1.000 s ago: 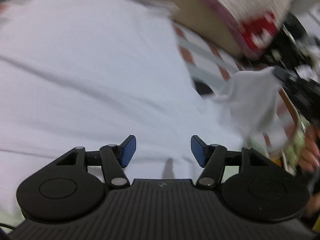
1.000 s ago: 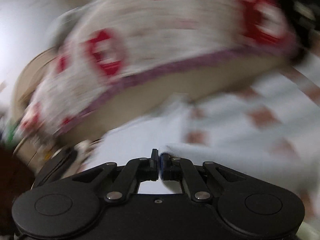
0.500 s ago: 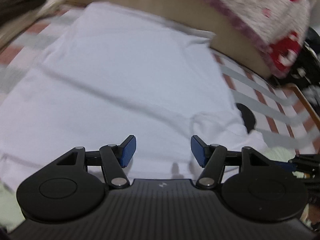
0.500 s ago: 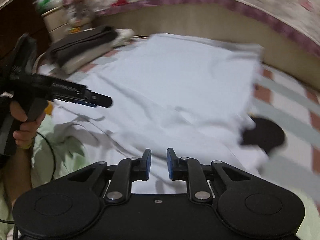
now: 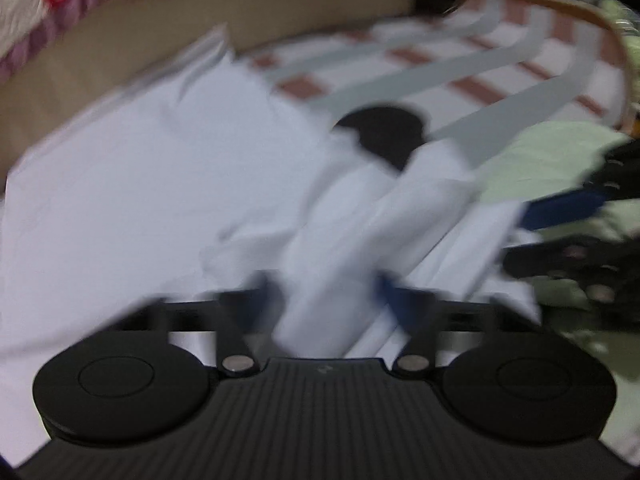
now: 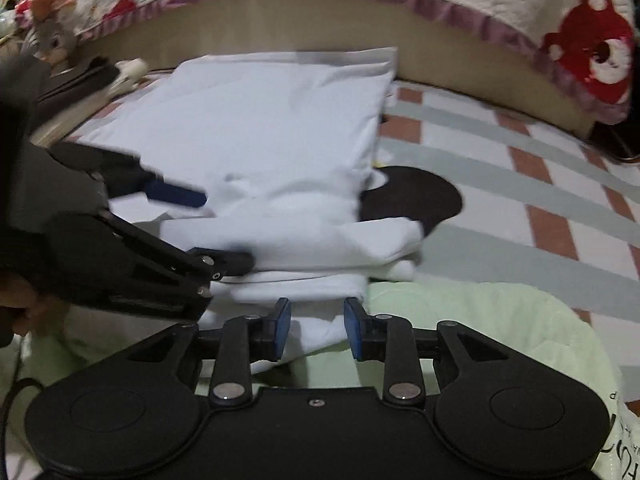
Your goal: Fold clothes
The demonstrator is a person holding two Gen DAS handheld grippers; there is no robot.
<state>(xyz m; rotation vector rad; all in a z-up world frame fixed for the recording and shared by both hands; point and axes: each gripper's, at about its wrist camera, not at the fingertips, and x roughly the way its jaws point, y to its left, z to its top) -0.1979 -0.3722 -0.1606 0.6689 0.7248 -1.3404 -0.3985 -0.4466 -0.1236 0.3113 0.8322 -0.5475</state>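
A white garment (image 6: 280,120) lies flat on the checked sheet, with a sleeve fold (image 6: 320,236) bunched along its near edge. My left gripper (image 6: 224,230) comes in from the left, and its jaws are closing on that fold. In the blurred left wrist view, the white fold (image 5: 328,272) fills the gap of the left gripper (image 5: 328,292). My right gripper (image 6: 318,330) hovers at the near hem and its jaws are opening. White cloth lies between its blue pads (image 6: 282,326), but they do not press on it. One of its blue fingers (image 5: 560,208) shows at the right.
The checked grey and red sheet (image 6: 520,184) carries a round black patch (image 6: 416,200) beside the garment. A pale green cloth (image 6: 480,320) lies at the near edge. A bear quilt (image 6: 592,52) hangs behind. Dark folded clothes (image 6: 80,80) and a toy (image 6: 52,36) sit far left.
My left gripper swung right onto the bunched sleeve fold and its jaws narrowed around it. My right gripper sank toward the near hem and its jaws went from shut to apart.
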